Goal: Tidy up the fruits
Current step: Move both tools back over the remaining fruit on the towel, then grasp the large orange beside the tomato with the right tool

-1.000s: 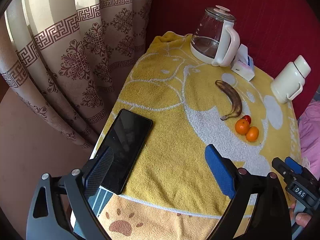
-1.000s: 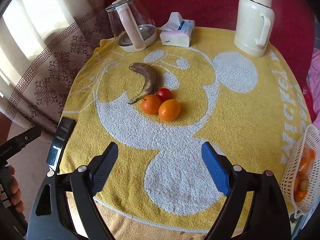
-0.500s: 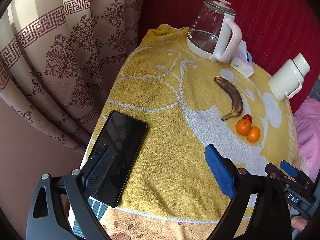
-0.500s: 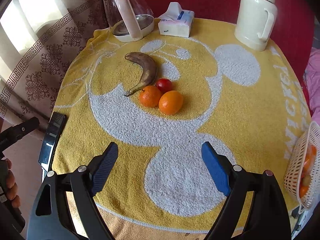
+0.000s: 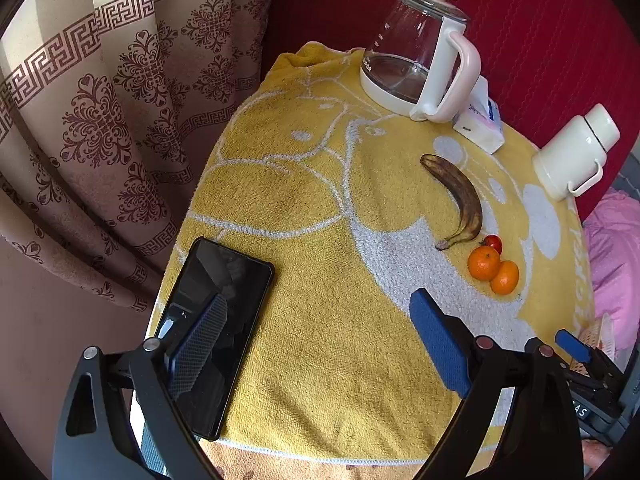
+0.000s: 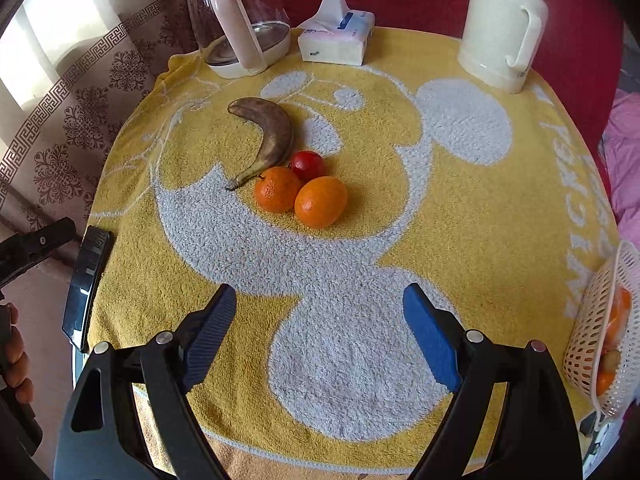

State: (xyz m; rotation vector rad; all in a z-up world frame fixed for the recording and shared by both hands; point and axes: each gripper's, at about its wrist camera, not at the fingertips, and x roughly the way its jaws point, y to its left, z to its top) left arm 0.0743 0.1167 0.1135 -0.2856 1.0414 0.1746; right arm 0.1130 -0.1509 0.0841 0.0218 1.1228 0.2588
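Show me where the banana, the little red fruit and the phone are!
banana (image 6: 273, 134): right wrist view, on the middle of its brown curved body.
little red fruit (image 6: 308, 164): right wrist view, on its shiny top.
phone (image 5: 224, 304): left wrist view, on the dark screen.

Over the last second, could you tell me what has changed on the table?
The right gripper has moved in toward the fruit, which looms larger in its view; the left gripper has shifted slightly. Both remain open and empty. The banana, two oranges and the basket have not moved.
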